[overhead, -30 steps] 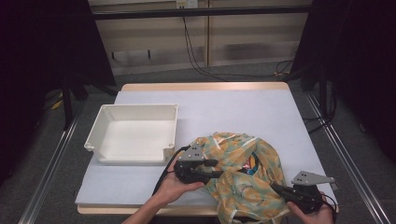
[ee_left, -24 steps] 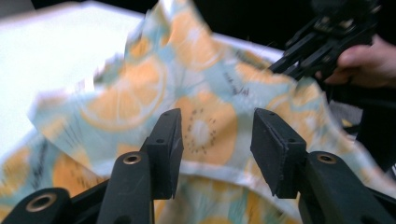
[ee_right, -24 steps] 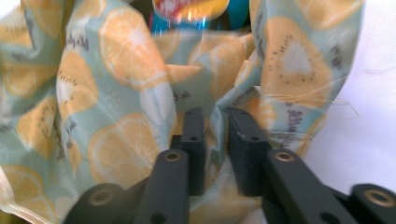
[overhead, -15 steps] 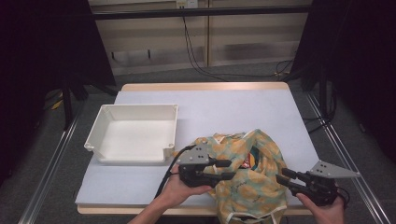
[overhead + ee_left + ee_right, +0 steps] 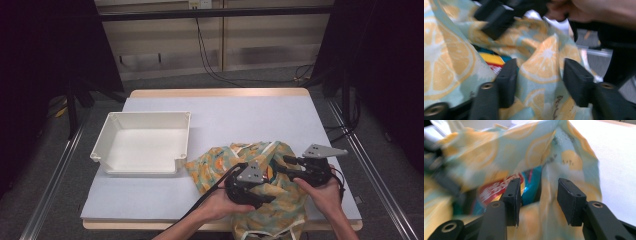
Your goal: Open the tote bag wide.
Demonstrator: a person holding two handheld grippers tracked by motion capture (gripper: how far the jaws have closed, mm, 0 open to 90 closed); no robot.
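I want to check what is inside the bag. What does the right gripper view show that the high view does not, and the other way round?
Right gripper view alone: a red and teal packet inside the mouth of the lemon-print bag, just behind the right gripper, whose jaws stand apart with a fold of the cloth between them.

High view alone: the white tray on the table, and the left gripper reaching into the bag beside the right one.

Both share: the lemon-print bag and the right gripper at its opening.
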